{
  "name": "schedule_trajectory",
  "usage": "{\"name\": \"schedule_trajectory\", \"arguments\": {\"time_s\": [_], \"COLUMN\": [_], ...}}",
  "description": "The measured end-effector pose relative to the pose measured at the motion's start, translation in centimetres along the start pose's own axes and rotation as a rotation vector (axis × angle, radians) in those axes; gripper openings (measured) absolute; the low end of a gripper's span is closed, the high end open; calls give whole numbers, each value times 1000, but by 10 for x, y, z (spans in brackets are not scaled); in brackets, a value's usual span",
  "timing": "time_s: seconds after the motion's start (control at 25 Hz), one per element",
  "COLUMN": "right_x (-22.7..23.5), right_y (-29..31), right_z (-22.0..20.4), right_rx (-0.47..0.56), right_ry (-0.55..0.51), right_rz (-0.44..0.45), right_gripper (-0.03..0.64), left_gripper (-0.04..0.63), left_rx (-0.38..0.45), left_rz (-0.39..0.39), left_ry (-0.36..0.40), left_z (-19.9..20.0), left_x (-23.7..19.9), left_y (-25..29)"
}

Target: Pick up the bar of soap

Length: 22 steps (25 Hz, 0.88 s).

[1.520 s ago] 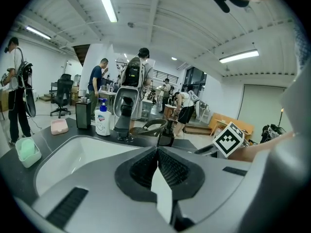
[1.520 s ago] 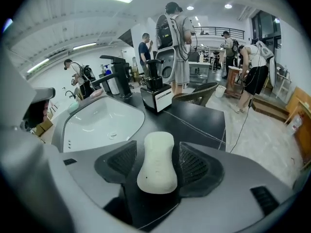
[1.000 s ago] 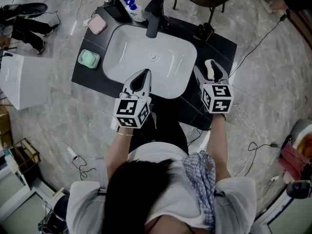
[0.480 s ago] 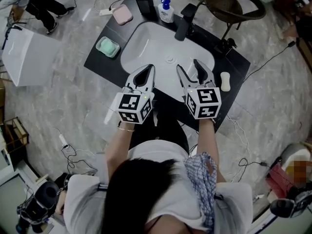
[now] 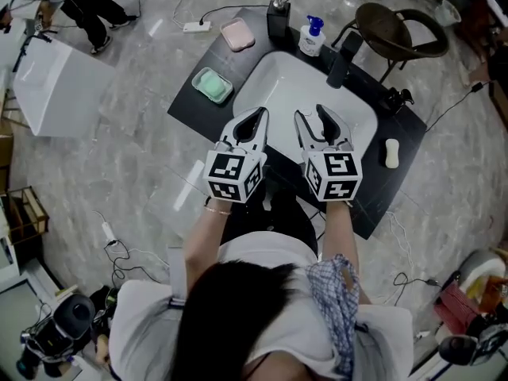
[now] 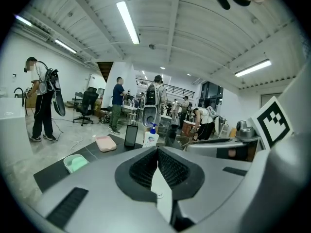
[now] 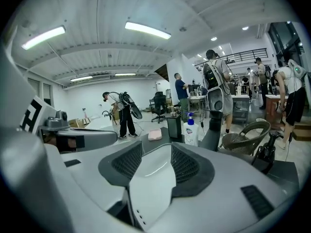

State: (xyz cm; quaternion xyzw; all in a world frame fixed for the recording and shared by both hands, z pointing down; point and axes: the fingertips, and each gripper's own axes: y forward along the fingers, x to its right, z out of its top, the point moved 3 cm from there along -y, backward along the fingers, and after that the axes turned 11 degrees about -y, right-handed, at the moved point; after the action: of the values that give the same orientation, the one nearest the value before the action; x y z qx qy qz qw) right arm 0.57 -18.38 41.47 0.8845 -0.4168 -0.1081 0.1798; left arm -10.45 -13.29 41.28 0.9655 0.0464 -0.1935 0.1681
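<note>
While both arms reach forward, the left gripper (image 5: 259,116) keeps its jaws pressed together. The right gripper (image 5: 311,117) has spread, empty jaws, which have just been closing. The bar of soap (image 5: 391,152) lies with its long axis pointing away from the person.

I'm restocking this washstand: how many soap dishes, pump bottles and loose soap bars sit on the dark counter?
Soap dishes: 2, green, pink
Pump bottles: 2, black, white
Bar of soap: 1
Total: 5
</note>
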Motion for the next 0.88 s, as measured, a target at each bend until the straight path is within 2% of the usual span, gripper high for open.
{"name": "schedule_trajectory", "arguments": {"time_s": [0.12,0.36,0.56,0.88], "right_x": [-16,-47,-57,-71], "right_y": [11,29,37,47], "right_z": [4,15,21,24], "right_rx": [-14,-28,-21,-53], "right_ry": [-16,-58,-31,-57], "right_rz": [-31,-36,-46,-74], "right_gripper": [136,87,27,15], "left_gripper": [11,11,11,9], "left_rx": [7,19,25,31], "left_rz": [-2,-32,-40,-31], "left_ry": [-1,-25,-14,-34], "left_z": [6,17,21,27], "left_x": [-14,-33,-40,-56], "left_y": [-4,-8,-11,-12]}}
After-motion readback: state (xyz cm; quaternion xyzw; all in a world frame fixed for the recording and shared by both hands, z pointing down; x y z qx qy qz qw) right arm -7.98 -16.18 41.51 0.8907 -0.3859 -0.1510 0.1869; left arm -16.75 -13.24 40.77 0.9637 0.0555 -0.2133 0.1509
